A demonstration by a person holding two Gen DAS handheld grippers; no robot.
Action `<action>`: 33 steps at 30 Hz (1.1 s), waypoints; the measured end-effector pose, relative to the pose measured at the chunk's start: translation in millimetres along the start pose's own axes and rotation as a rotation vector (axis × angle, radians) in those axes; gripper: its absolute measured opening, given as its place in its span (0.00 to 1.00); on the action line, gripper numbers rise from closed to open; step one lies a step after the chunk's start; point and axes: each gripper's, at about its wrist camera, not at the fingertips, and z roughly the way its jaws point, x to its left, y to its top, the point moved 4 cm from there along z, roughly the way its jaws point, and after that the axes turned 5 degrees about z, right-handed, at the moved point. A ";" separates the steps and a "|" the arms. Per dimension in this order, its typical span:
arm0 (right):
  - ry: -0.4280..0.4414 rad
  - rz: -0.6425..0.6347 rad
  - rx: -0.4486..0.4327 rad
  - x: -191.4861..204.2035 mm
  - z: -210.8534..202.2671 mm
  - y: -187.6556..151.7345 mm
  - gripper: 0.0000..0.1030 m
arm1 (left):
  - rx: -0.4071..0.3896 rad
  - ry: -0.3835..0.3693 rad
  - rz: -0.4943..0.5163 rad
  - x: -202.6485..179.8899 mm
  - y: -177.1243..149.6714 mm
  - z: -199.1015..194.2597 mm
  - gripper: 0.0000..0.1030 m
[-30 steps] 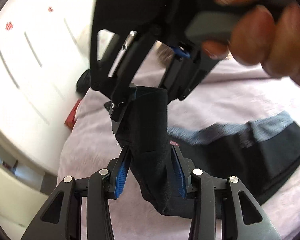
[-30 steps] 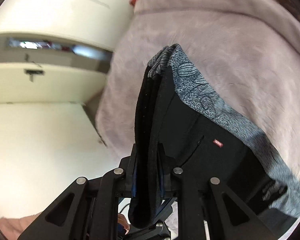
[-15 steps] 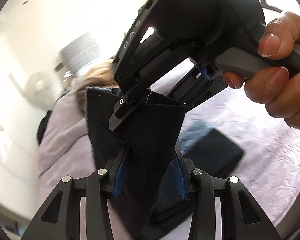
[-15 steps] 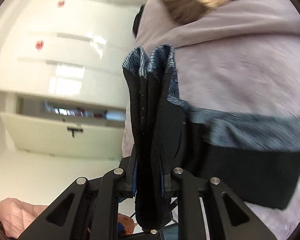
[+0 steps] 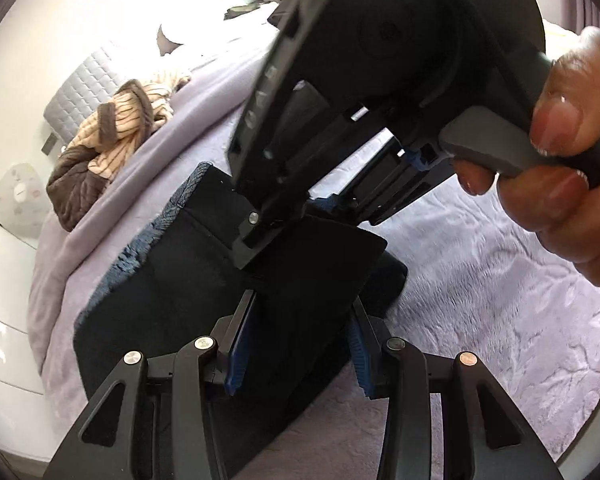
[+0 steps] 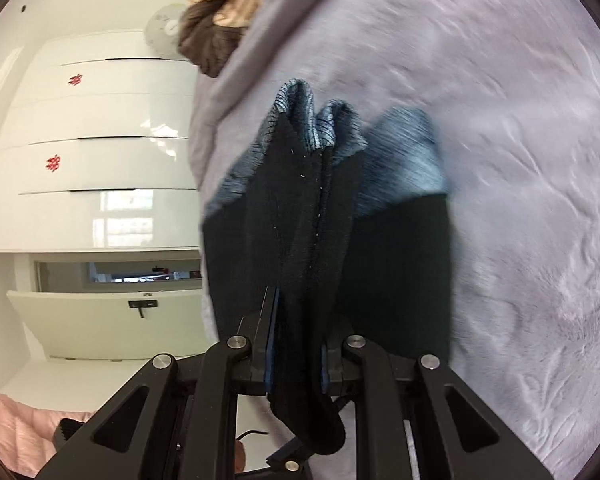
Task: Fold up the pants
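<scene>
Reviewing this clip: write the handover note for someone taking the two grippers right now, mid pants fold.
Left gripper: shut on the pants, clamping a thick black bundle of the fabric.
Right gripper: shut on the pants too, pinching several stacked layers beside the blue-grey patterned waistband. In the left wrist view it sits just ahead of the left gripper on the same bundle.
Where: the pants are over the lilac bedspread, already doubled into a short, thick block. A brown and cream striped garment lies further up the bed.
Done: main folds appear made.
Left: probably lay the block flat, release both grippers, smooth it.
</scene>
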 end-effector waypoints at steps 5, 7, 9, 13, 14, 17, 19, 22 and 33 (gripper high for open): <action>-0.033 -0.019 -0.027 -5.8 -8.5 -11.4 0.17 | -0.006 -0.052 -0.006 0.0 -5.1 -21.3 0.47; -0.078 -0.038 -0.038 -2.2 -17.4 -17.4 0.17 | -0.013 -0.066 -0.029 9.8 -11.9 -28.3 0.61; -0.130 -0.050 -0.040 2.3 -18.4 -21.2 0.17 | -0.046 -0.040 -0.078 28.2 -18.4 -43.6 0.73; -0.236 -0.056 -0.040 6.6 -22.6 -29.3 0.19 | -0.039 0.036 -0.171 82.2 -33.2 -56.9 0.73; -0.262 -0.060 -0.040 8.6 -23.3 -30.8 0.19 | -0.026 0.060 -0.203 97.1 -36.9 -56.0 0.73; -0.370 -0.070 -0.039 15.7 -26.0 -34.8 0.21 | 0.058 0.088 -0.390 165.2 -55.8 -34.9 0.73; -0.454 -0.071 -0.049 22.5 -27.4 -32.0 0.27 | 0.131 0.119 -0.525 208.0 -74.0 -17.7 0.73; -0.537 -0.116 -0.142 45.3 -41.8 -24.3 0.27 | 0.179 0.082 -0.670 241.1 -94.8 -3.0 0.73; -0.624 -0.233 -0.078 65.3 21.8 -4.6 0.25 | 0.227 -0.032 -0.747 225.7 -102.4 41.1 0.74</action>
